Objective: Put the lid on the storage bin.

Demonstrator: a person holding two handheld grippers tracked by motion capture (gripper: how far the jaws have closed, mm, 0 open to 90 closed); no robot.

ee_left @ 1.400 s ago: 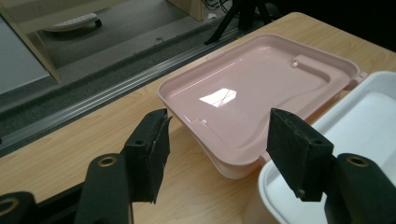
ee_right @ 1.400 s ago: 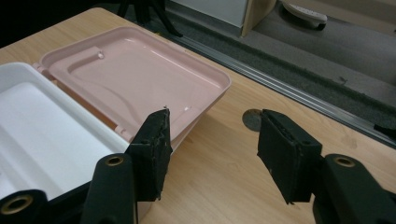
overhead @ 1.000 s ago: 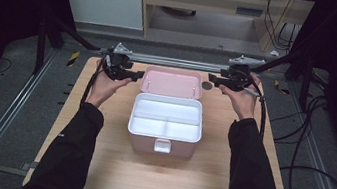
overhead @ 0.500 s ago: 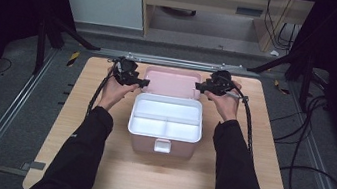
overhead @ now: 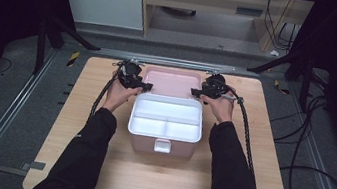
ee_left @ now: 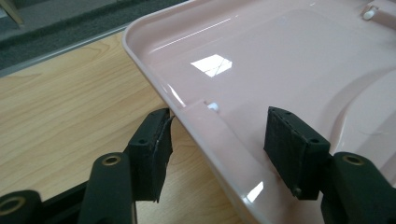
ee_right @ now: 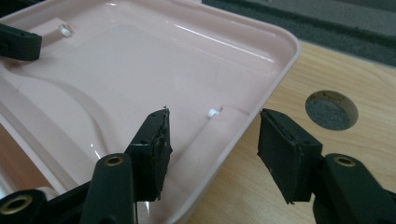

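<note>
A pink box (overhead: 162,147) stands open at mid-table with a white divided tray (overhead: 166,119) in it. Its pink lid (overhead: 173,82) lies flat behind it. My left gripper (overhead: 145,86) is at the lid's left edge and is open. In the left gripper view the left gripper (ee_left: 224,135) has its jaws either side of the lid (ee_left: 280,60) rim, one pad outside and one over the inside. My right gripper (overhead: 196,92) is open at the lid's right edge. In the right gripper view the right gripper (ee_right: 215,140) straddles the lid (ee_right: 140,60) rim the same way.
The wooden table (overhead: 78,111) has a round hole (ee_right: 331,109) just outside the lid's right corner. A white latch (overhead: 162,145) sits on the box front. Metal rails and cables run along both sides of the table. A jaw of the left gripper (ee_right: 16,42) shows across the lid.
Both hands have come inward and down from the table's far corners to the two sides of the lid. The box and lid have not moved.
</note>
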